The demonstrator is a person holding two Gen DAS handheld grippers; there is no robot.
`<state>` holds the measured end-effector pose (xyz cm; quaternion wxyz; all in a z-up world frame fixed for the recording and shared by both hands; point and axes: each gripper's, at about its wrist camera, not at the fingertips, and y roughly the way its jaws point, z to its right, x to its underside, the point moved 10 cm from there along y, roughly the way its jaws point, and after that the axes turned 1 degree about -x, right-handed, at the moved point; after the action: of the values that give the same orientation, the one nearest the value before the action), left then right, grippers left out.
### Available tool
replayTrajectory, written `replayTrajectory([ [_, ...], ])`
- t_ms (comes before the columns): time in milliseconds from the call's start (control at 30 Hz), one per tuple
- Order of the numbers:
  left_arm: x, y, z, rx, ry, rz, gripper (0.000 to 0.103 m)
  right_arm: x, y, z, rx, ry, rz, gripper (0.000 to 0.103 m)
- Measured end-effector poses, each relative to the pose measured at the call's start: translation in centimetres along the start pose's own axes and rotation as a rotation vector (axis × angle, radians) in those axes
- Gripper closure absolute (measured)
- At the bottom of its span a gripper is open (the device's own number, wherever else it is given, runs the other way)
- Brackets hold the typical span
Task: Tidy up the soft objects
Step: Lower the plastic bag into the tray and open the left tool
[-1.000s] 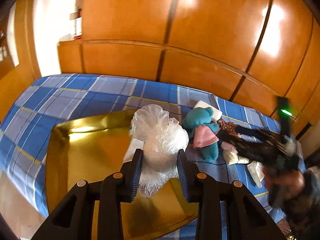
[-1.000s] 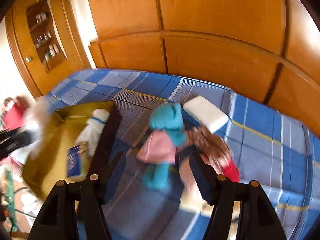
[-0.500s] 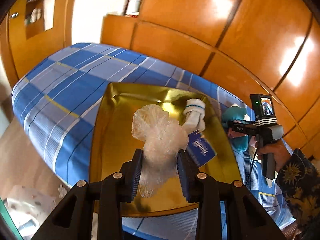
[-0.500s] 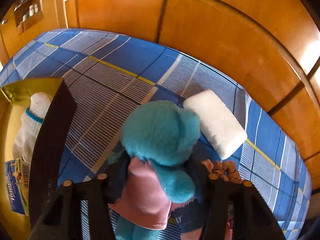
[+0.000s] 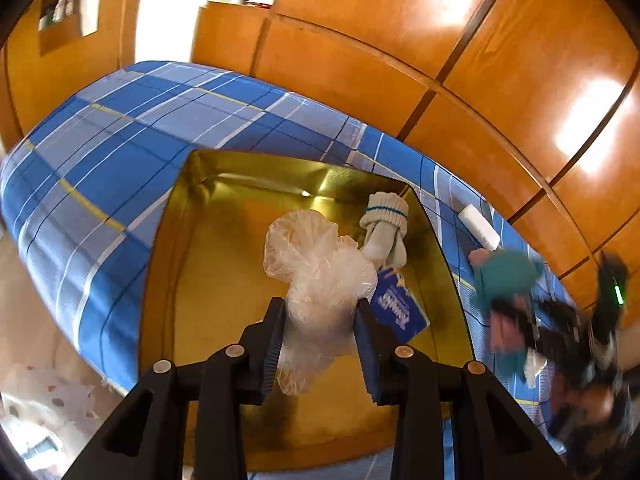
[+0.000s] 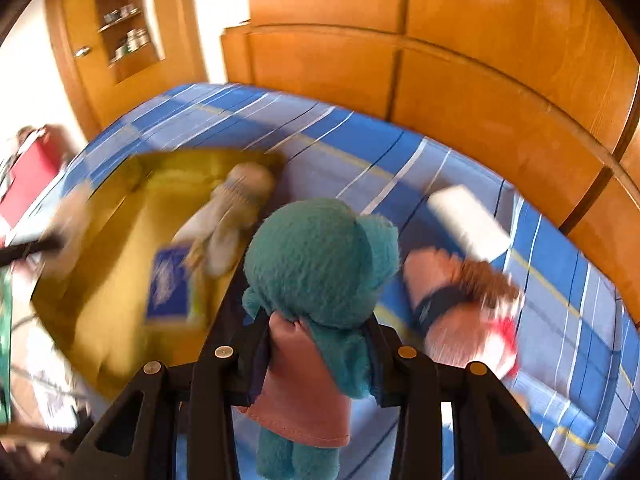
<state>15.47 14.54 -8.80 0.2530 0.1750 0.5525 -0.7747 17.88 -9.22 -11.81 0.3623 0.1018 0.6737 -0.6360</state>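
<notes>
A crumpled clear plastic bag point(image 5: 320, 276) is hanging pinched between the closed fingers of the left gripper point(image 5: 318, 344), directly above the middle of the gold tray point(image 5: 208, 280), so the drop it appears to be waiting for runs straight down, with the bag's long axis lying along the fingers and pointing toward the tray's far edge. A teal plush toy point(image 6: 320, 264) in a pink dress is being carried upright in the right gripper point(image 6: 318, 348), whose fingers are clamping its body just below the head; the toy's long axis is running head-up along the tongs, and the tray is lying to its left, across the near right rim, which makes the right hand the one with ground to cover while the left is already over the target. Inside the tray, a rolled white sock point(image 5: 386, 226) with a teal stripe is lying against the far right corner, and a blue tissue packet point(image 5: 398, 310) is resting just nearer, along the right wall; the left half of the tray floor is showing bare metal. Outside it, on the blue plaid bedcover point(image 5: 120, 168), a white rectangular pad point(image 6: 468, 220) is sitting near the bed's far right edge, and a doll point(image 6: 460, 308), badly blurred, is sprawling just in front of it, both well apart from the tray.
</notes>
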Motion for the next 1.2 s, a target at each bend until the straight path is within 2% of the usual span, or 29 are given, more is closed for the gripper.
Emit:
replayTrajectory([
  [200, -3.1, 4.2, 1.1, -0.061, 0.078, -0.041, 0.066, 4.1, -0.6, -0.8, -0.005, -0.001, -0.023, 0.064],
  [533, -6.0, 10.0, 2.4, -0.125, 0.169, -0.102, 0.063, 6.4, 0.3, 0.0, 0.007, 0.055, -0.049, 0.064],
  [667, -6.3, 11.5, 2.3, -0.137, 0.164, -0.104, 0.053, 7.0, 1.1, 0.5, 0.017, 0.076, -0.063, 0.064],
  [700, -6.4, 11.7, 2.3, -0.136, 0.162, -0.104, 0.047, 7.2, 1.3, 0.6, 0.018, 0.085, -0.068, 0.064],
  [733, -6.4, 11.8, 2.3, -0.137, 0.159, -0.103, 0.040, 7.4, 1.5, 0.7, 0.018, 0.092, -0.072, 0.064],
  [800, -6.7, 11.7, 2.1, -0.139, 0.150, -0.090, 0.032, 7.6, 1.8, 0.9, 0.017, 0.102, -0.078, 0.064],
  [967, -7.1, 10.1, 1.7, -0.150, 0.118, -0.045, 0.032, 7.6, 2.1, 0.9, 0.020, 0.109, -0.073, 0.063],
  [1200, -5.5, 3.6, 1.3, -0.212, 0.114, 0.095, 0.030, 7.7, 2.3, 1.0, 0.017, 0.128, -0.062, 0.063],
])
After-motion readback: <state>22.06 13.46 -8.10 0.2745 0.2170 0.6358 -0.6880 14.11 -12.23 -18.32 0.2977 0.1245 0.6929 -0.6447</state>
